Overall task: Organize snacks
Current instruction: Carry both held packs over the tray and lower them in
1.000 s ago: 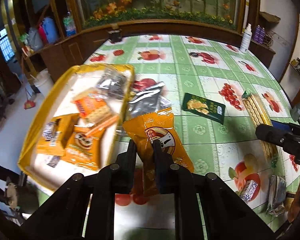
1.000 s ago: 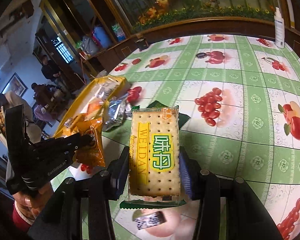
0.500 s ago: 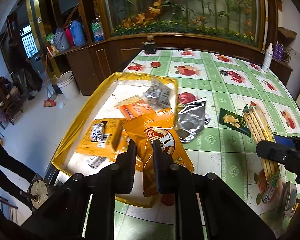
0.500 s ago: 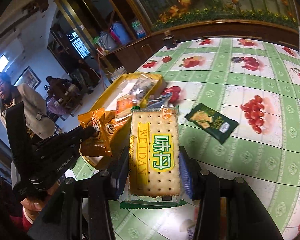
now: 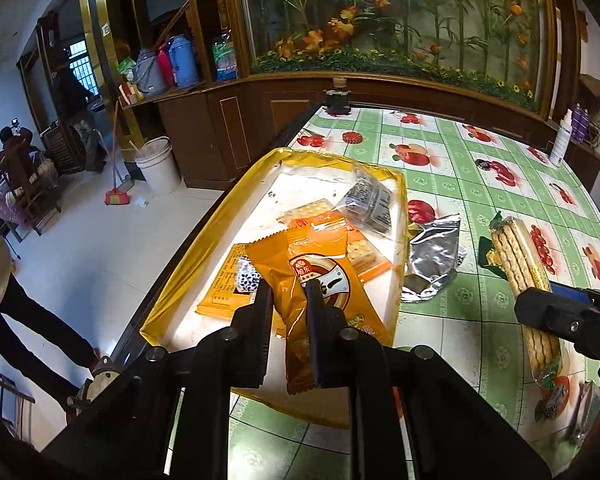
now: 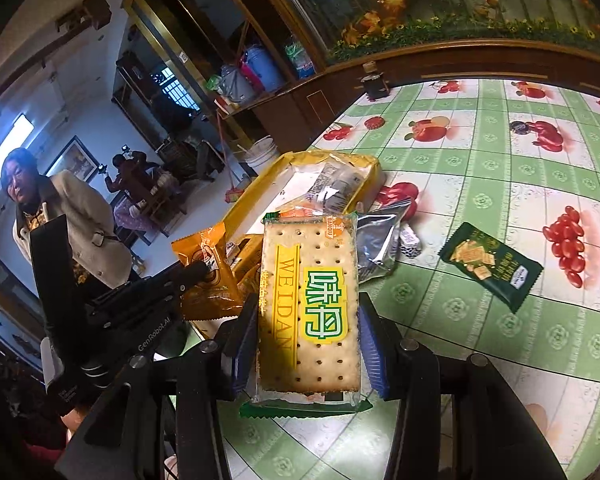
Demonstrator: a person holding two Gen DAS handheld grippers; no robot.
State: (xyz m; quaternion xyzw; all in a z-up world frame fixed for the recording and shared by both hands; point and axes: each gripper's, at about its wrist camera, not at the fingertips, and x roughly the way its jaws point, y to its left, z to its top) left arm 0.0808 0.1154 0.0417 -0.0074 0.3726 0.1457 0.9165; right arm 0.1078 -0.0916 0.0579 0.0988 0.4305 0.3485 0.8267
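My left gripper is clamped tight on an orange snack packet, its fingers pinching the packet's lower half so it hangs above the near end of the yellow tray. The tray sits along the left edge of the table, and in it lie an orange box, an orange cracker pack and a clear wrapped pack toward its far right corner. My right gripper is closed on the WEIDAN cracker pack, blue pads pressing both long sides, the pack held upright above the table just right of the tray's near end. Beside the tray's right rim lies a silver foil pouch, flat on the tablecloth. Farther right, well apart from the tray, a dark green packet lies on the table. A white bottle stands at the far right edge
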